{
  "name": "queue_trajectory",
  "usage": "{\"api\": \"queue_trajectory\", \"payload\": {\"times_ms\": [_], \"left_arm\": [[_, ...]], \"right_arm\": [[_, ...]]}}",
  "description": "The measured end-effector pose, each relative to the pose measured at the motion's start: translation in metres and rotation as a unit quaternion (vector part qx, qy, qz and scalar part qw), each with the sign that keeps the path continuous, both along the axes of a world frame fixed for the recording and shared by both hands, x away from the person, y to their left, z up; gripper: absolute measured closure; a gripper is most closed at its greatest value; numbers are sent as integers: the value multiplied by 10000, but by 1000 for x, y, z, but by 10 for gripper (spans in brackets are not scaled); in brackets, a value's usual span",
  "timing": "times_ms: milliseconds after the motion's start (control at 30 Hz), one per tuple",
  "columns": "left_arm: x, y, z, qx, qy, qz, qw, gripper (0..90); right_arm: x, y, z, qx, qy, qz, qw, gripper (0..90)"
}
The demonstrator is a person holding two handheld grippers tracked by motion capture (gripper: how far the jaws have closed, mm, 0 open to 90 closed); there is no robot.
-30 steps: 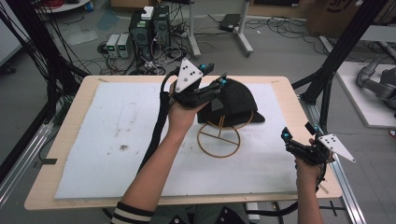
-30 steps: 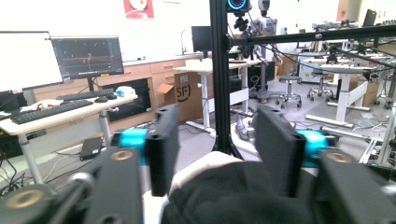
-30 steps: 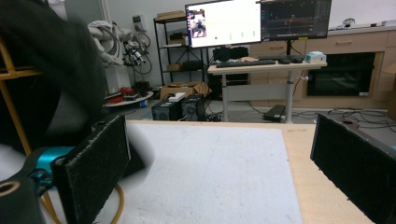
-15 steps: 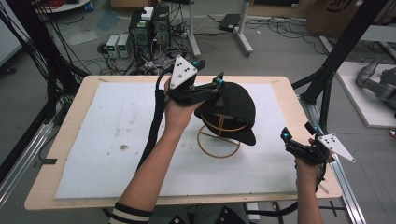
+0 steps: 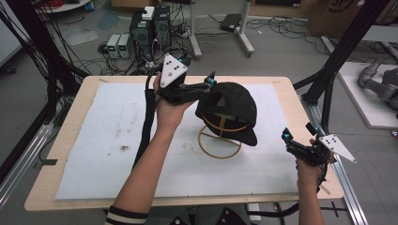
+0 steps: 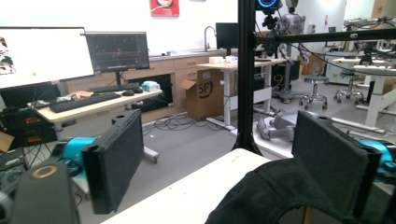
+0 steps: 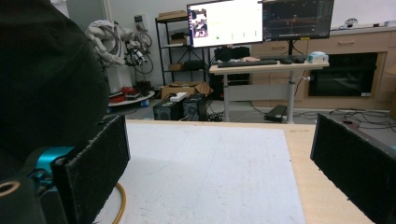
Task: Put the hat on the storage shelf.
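Resting on wire stand [image 5: 219, 140], black cap [image 5: 230, 108] points brim toward right gripper [image 5: 297, 143]; both grippers' jaws apart, left gripper [image 5: 206, 85] beside cap.

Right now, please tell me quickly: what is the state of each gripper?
Left gripper: open, holding nothing, beside the black cap on its wire stand.
Right gripper: open, holding nothing.
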State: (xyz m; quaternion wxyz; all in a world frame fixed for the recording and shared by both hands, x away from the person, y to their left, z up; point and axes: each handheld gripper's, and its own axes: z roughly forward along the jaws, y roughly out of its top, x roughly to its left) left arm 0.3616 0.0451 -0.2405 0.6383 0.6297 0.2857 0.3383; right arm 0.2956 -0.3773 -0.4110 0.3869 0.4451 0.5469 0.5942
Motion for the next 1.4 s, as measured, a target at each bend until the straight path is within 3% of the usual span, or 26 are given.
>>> {"api": "queue_trajectory", "payload": {"times_ms": [233, 600, 1400], "left_arm": [[-3, 21, 0, -1, -55, 267, 9996, 139], [-7, 69, -5, -25, 48, 667, 9978, 138], [-35, 166, -25, -313, 104, 1538, 9876, 141]], "right_arm": [[1, 0, 0, -18, -2, 0, 10000, 41], [2, 2, -1, -28, 17, 29, 10000, 41], [5, 5, -1, -87, 32, 56, 9999, 41]]}}
